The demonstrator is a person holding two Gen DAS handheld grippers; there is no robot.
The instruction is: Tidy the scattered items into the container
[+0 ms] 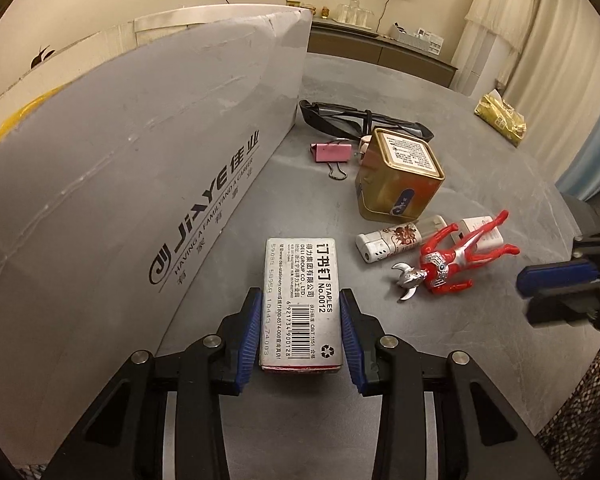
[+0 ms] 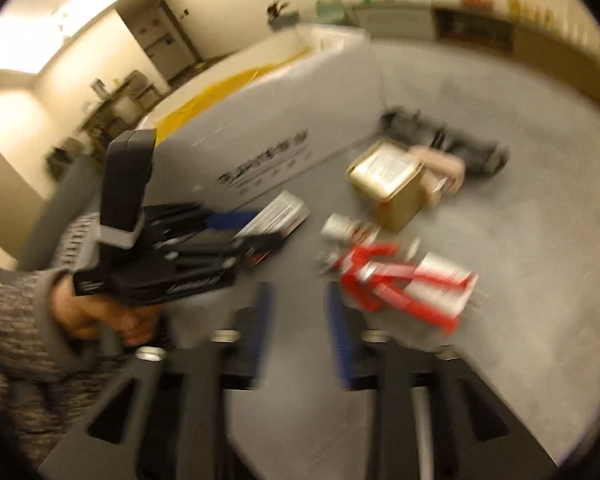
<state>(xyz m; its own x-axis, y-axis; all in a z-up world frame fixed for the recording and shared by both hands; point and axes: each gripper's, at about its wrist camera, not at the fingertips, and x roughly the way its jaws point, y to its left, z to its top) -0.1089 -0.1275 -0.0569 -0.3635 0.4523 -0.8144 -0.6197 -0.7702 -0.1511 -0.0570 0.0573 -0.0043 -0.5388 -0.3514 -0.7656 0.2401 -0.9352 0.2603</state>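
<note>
grey staple box – pinched in left gripper jaws | right gripper jaws spread – empty

The whole frame is motion-blurred. At bottom centre the right gripper has its blue-padded fingers apart over bare grey table, with a red figure just right of them. At left a hand holds the left gripper, closed on a staple box beside the grey box; a gold tin stands above centre.
</note>
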